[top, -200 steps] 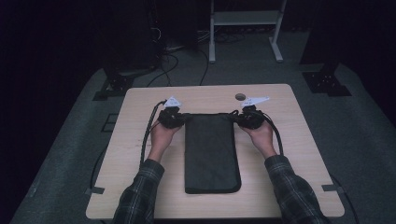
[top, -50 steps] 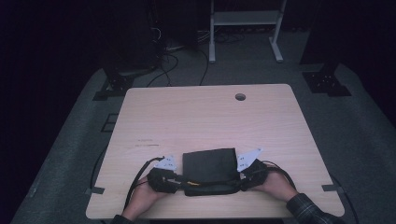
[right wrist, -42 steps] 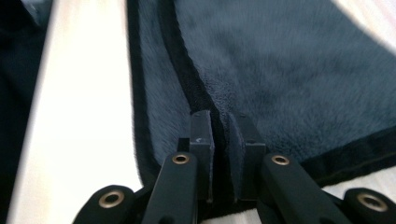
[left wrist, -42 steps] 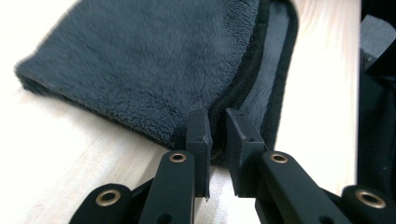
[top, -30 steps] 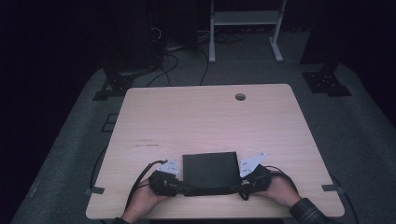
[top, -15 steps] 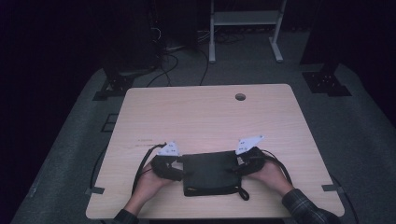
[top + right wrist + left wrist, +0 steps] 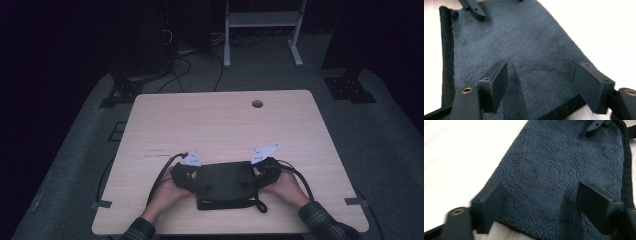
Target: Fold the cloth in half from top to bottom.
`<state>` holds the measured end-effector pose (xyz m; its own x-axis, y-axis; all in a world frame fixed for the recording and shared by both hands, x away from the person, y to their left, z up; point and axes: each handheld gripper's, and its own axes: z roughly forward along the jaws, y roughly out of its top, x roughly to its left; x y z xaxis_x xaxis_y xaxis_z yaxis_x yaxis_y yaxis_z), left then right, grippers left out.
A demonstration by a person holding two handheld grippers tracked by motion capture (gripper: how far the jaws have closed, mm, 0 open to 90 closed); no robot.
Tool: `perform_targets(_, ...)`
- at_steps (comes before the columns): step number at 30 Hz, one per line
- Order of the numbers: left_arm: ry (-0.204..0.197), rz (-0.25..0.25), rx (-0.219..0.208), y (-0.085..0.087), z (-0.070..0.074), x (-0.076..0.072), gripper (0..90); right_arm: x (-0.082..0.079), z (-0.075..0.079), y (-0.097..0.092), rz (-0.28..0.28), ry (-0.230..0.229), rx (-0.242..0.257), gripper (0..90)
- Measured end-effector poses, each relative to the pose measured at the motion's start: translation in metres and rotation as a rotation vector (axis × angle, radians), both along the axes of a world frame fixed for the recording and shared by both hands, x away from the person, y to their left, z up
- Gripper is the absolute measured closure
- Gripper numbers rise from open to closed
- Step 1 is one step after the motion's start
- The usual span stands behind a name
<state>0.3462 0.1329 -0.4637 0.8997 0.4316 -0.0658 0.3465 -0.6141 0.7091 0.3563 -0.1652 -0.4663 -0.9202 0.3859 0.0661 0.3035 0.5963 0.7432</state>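
A dark folded towel point(image 7: 225, 186) lies near the front edge of the wooden table point(image 7: 220, 125). My left gripper point(image 7: 196, 180) is at its left end and my right gripper point(image 7: 255, 178) at its right end, each held in a hand. In the left gripper view the gripper point(image 7: 539, 195) is open just above the towel point(image 7: 564, 157). The pads do not press on it. In the right gripper view the gripper point(image 7: 541, 72) stands open over the towel point(image 7: 511, 37) in the same way. Both pairs of jaws have just been opening, with only flat towel below them.
A round cable hole point(image 7: 257, 104) sits at the far right of the tabletop. Cables trail from both grippers over the table's front edge. A white metal stand point(image 7: 260, 30) and dark equipment stand on the floor beyond the table.
The long towel has been folded in half toward the person. Over the last second both grippers slid from the near edge onto the folded towel and opened, letting go of it.
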Motion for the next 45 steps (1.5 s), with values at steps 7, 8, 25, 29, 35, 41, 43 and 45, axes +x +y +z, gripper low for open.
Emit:
perform_targets(7,-0.035,0.085,-0.001,0.017,0.006,-0.003,0.9,0.0,0.016,-0.028,-0.134,-0.028,0.097,13.1)
perform_targets(8,-0.039,0.096,-0.008,0.022,0.008,-0.004,0.9,0.0,0.017,-0.033,-0.152,-0.029,0.11,13.1)
perform_targets(25,-0.043,0.243,0.041,0.082,0.0,-0.028,0.0,-0.032,0.01,-0.102,-0.408,-0.088,0.036,9.4)
perform_targets(29,-0.043,0.267,0.052,0.094,-0.003,-0.036,0.0,-0.04,0.004,-0.121,-0.461,-0.075,0.015,9.4)
perform_targets(35,-0.036,0.297,0.085,0.106,-0.01,-0.045,0.0,-0.048,-0.005,-0.141,-0.546,-0.066,-0.006,9.4)
perform_targets(41,-0.035,0.301,0.089,0.112,-0.015,-0.048,0.0,-0.052,-0.013,-0.151,-0.594,-0.094,-0.059,9.4)
perform_targets(43,-0.041,0.301,0.082,0.113,-0.016,-0.048,0.0,-0.052,-0.015,-0.153,-0.606,-0.086,-0.064,9.4)
perform_targets(45,-0.052,0.299,0.067,0.114,-0.017,-0.048,0.0,-0.051,-0.017,-0.153,-0.62,-0.074,-0.068,9.4)
